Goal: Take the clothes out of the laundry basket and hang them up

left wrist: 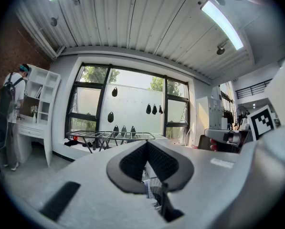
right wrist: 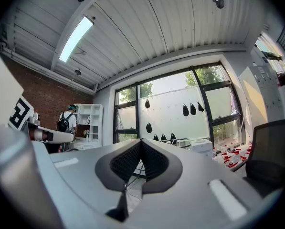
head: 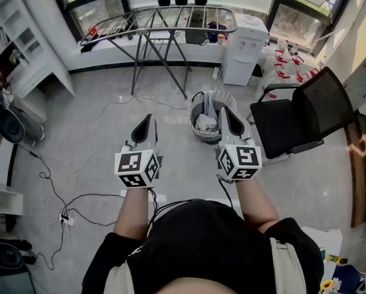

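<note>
Both claws are shut and empty: the left gripper [head: 148, 120] and the right gripper [head: 226, 115] hover level, jaws pressed together, just short of the laundry basket [head: 194, 110]. The basket stands on the floor between the drying rack [head: 164, 17] and the chair [head: 305, 112]. The clothes [head: 205, 123] lie crumpled inside it, pale, probably several pieces, though they show too small to count. They should be light, limp and unbreakable, so pinching a raised fold on top looks best.

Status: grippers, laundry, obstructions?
Left gripper, right gripper shut, empty, level. Clothes in round grey mesh laundry basket ahead, untouched; grey metal drying rack beyond. Black office chair beside basket, white cable across floor.
</note>
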Motion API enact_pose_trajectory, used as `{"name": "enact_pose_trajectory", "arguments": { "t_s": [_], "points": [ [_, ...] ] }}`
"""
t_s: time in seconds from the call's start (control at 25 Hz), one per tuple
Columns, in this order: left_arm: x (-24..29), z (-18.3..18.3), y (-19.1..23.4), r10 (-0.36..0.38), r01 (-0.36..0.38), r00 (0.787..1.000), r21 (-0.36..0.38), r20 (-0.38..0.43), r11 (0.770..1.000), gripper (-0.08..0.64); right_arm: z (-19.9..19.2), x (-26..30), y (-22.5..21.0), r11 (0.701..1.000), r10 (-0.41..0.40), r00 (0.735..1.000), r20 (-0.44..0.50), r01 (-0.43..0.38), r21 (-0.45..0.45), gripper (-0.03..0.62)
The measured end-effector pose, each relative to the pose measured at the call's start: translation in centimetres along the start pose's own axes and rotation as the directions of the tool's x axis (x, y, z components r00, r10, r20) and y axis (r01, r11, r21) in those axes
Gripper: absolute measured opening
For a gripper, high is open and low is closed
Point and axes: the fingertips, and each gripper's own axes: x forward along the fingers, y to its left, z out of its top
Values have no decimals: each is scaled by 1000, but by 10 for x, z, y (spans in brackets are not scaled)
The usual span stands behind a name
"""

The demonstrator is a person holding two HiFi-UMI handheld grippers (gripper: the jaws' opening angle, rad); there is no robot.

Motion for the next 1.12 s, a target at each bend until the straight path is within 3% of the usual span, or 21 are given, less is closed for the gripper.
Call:
{"name": "enact_pose_trajectory", "arguments": {
  "t_s": [0.36,0.72,1.12],
  "points": [
    [-1,6,13,-4,4,1000,5,6,1000,9,4,8,13,1000,-5,1000,13,5,-5,14],
    [-26,1,49,-2,2,1000,7,13,1000,9,-2,18,52,1000,5,1000,5,-5,8,14],
    [-47,-14,91,-30,30,1000,-5,-5,1000,9,-21,18,87,999,-51,999,-17,51,-10,14]
  ]
}}
